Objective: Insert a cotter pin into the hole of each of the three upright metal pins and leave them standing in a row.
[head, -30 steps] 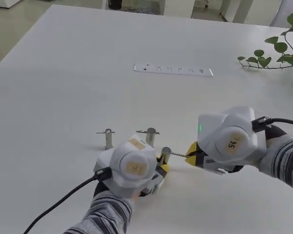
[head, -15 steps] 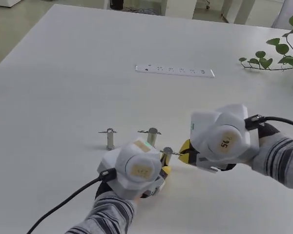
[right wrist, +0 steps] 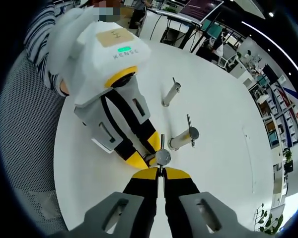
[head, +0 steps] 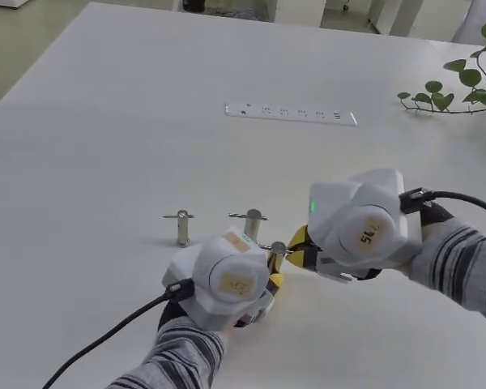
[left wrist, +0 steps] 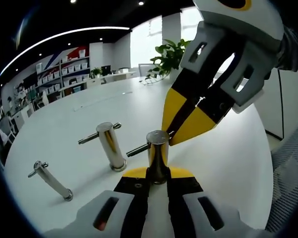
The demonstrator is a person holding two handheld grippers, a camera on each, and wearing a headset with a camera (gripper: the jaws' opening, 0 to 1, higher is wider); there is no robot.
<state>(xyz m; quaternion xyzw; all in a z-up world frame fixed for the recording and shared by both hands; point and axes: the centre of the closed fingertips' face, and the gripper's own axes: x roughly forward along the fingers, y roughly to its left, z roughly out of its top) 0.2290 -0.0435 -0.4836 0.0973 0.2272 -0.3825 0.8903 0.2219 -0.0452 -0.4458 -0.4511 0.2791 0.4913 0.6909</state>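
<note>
Steadying the near metal pin (left wrist: 158, 153) upright on the table (head: 146, 121), my left hand-held gripper (left wrist: 158, 176) clamps its base so my right hand-held gripper (right wrist: 161, 171), pinching the cotter pin (left wrist: 137, 149), can push it through; two finished pins (head: 183, 228) stand left.

Grey lettering (right wrist: 123, 56), roughly "XENSE", on left gripper (right wrist: 145, 156) white housing, upper left of right gripper view, round sticker (head: 371, 235) on right gripper (head: 295, 252), digits likely "56", head view, lower right.

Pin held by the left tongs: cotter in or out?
In: the cotter pin pokes out the far side of the held pin, with the right tongs shut on its other end.
</note>
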